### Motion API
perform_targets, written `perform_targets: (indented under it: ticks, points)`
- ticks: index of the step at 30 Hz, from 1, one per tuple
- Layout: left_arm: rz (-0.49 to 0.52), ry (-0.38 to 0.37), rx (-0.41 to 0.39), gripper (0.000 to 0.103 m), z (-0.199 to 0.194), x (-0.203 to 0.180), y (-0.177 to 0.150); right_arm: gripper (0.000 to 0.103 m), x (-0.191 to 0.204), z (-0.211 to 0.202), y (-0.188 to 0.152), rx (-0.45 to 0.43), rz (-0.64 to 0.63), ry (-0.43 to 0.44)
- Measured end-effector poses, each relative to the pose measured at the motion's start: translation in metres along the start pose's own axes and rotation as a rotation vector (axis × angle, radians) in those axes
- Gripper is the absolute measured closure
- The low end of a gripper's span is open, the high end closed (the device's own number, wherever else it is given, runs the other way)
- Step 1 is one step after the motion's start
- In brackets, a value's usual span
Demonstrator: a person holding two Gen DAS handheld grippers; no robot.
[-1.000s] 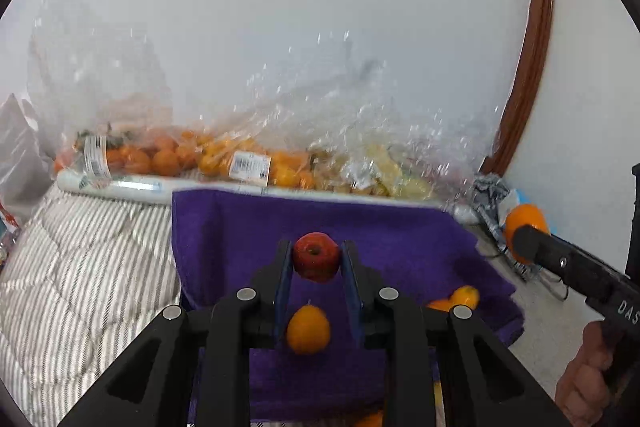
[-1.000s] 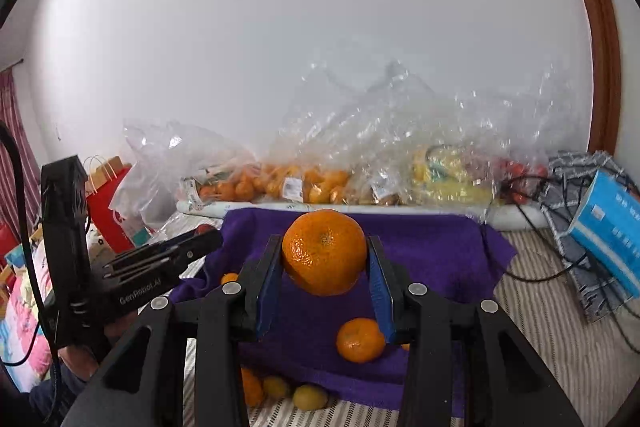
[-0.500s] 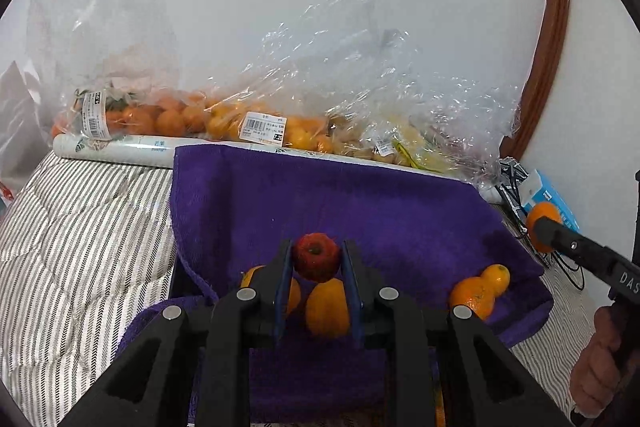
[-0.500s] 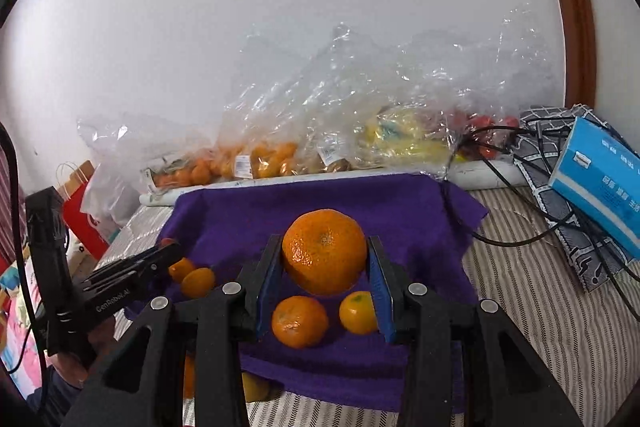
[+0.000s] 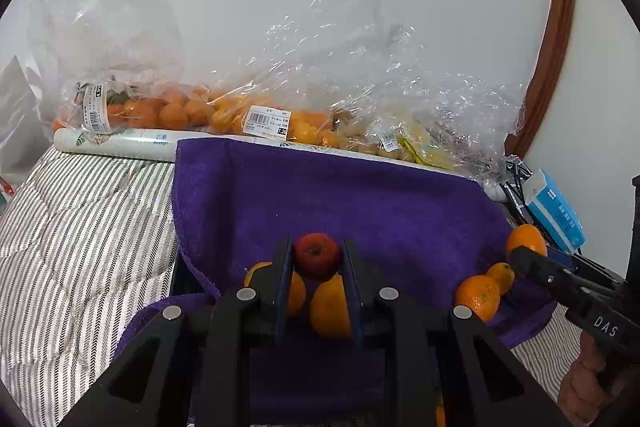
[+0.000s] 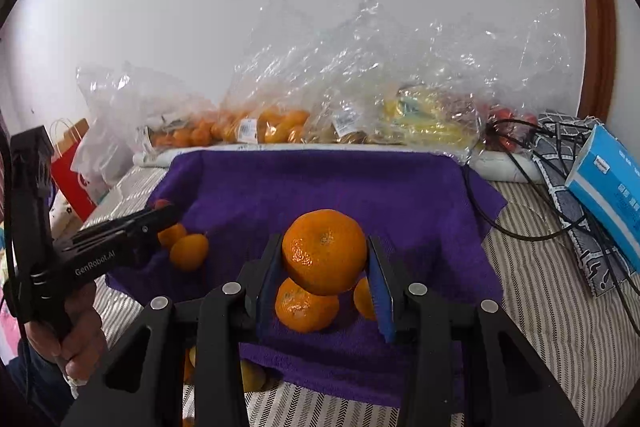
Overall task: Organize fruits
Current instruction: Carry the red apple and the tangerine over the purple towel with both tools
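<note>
Two fruits in grip, both over purple towel point(image 5: 360, 203). Left gripper point(image 5: 318, 259) clamped on small red apple point(image 5: 317, 255), pads tight on both flanks. Right gripper point(image 6: 325, 255) closed on big orange mandarin point(image 6: 324, 251), pads pressing its sides, fruit bulging above the jaws.

Step in hand, judged: lowering both for placement by kind. Best done slow and low before letting go, since round fruit rolls on soft towel. Apple directly above two orange fruits point(image 5: 329, 307) at near centre; better shifted to a bare patch of towel, not dropped onto citrus. Mandarin above two loose mandarins point(image 6: 306, 305) at near right; set down just beside them, touching is fine, no stacking. Worth keeping both grippers apart, as tips are near each other over the same towel.

Orientation: apple near round, no real long axis, stem dimple tilted up and toward camera. Mandarin slightly flattened, short axis through stem scar, scar facing up and toward camera, wide axis across the jaws.

More loose citrus off near edge of towel, low left in right view. Bagged fruit point(image 6: 276, 127) along far wall, untouched.
</note>
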State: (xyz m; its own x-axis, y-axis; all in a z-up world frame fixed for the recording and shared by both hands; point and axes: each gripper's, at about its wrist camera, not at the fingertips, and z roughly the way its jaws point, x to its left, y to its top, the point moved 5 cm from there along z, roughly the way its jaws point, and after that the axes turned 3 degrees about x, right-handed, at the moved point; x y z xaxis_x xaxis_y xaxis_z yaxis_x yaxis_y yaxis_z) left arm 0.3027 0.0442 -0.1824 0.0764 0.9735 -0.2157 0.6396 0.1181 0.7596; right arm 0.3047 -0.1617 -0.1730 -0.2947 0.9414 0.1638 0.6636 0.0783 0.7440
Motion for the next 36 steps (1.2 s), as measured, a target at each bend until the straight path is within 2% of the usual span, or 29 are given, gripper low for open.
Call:
perform_targets:
  ticks: [24, 26, 31, 36]
  points:
    - [0.006, -0.014, 0.008, 0.079, 0.0, 0.0, -0.001, 0.062, 0.01, 0.014, -0.009, 0.055, -0.065, -0.033]
    - [0.007, -0.011, 0.005, 0.078, 0.0, 0.0, -0.001, 0.062, 0.01, 0.015, -0.009, 0.059, -0.067, -0.031]
    - [0.008, -0.016, -0.001, 0.065, -0.001, -0.001, 0.0, 0.062, 0.01, 0.016, -0.011, 0.064, -0.074, -0.033]
    - [0.006, -0.019, 0.0, 0.06, -0.002, -0.001, 0.0, 0.062, 0.01, 0.016, -0.011, 0.066, -0.071, -0.03]
